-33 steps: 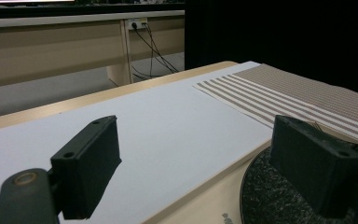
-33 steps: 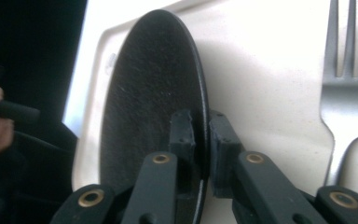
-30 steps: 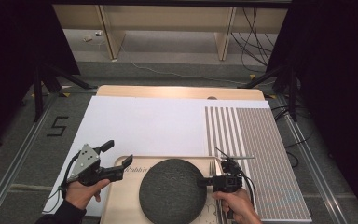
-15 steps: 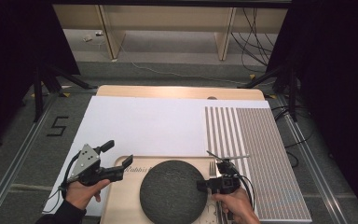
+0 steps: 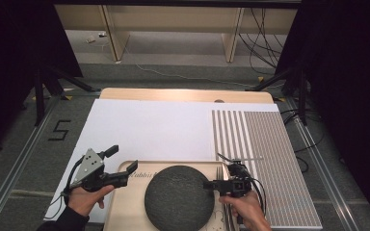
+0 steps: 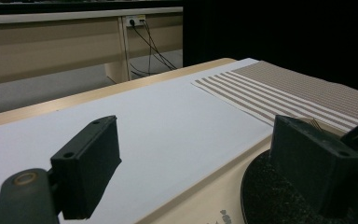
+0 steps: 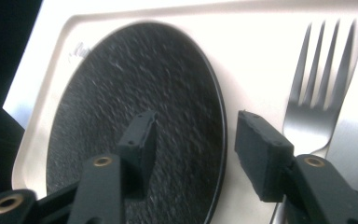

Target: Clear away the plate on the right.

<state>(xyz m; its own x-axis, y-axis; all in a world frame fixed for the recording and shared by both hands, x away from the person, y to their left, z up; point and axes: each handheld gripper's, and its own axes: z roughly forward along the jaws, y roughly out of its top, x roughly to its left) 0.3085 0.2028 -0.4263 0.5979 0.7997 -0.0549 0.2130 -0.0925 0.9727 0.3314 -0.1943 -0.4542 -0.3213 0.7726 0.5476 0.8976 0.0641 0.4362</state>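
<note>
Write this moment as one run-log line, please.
right tongs: open, astride round black plate rim | left tongs: open, empty | silver fork: on tray

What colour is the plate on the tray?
Black, with a speckled, grainy surface: the plate shows best in the right gripper view.

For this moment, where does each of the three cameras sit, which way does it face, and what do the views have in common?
High view: above the person's side, looking forward and down on the tray; both forearms, left hand-held gripper and right hand-held gripper show.
Left gripper view: low over the tray, facing across the white sheet; its open jaws show.
Right gripper view: close above, looking down at the dark plate and fork; its open jaws straddle the plate's rim.
Shared: all three show the dark plate.
</note>
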